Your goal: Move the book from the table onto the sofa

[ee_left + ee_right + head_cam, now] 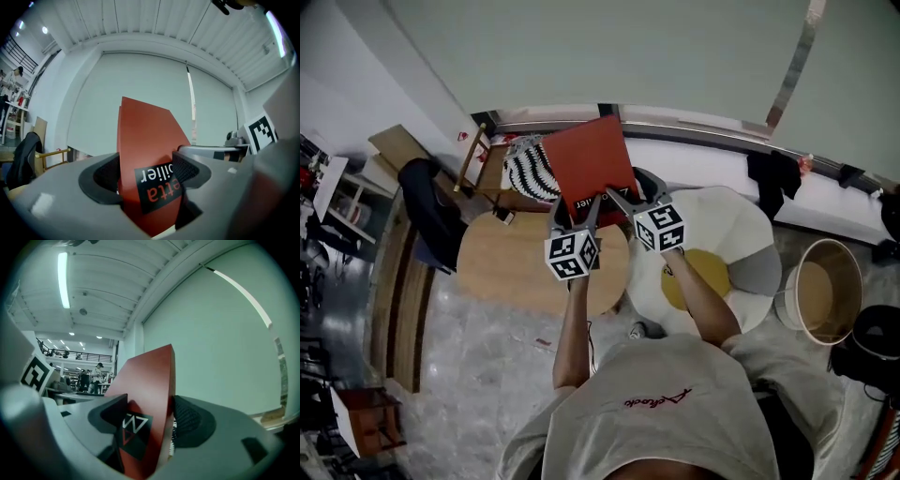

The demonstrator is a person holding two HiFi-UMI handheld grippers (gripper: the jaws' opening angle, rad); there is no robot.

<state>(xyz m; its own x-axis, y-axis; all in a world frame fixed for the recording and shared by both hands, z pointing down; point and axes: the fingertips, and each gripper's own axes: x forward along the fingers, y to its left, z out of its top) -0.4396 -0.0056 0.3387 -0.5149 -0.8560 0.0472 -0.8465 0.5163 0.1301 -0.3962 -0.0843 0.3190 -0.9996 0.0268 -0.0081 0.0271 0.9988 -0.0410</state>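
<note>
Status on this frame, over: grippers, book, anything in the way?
Left gripper and right gripper both shut on the red book. Book held up off the wooden table. No obstruction seen.

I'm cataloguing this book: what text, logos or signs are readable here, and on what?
"etta": red, upside down, on the book's black label.
"ilier": white, same label, start hidden.
Zigzag-and-triangle logo: book's other side, no words.
Shirt script: too small to read.
</note>
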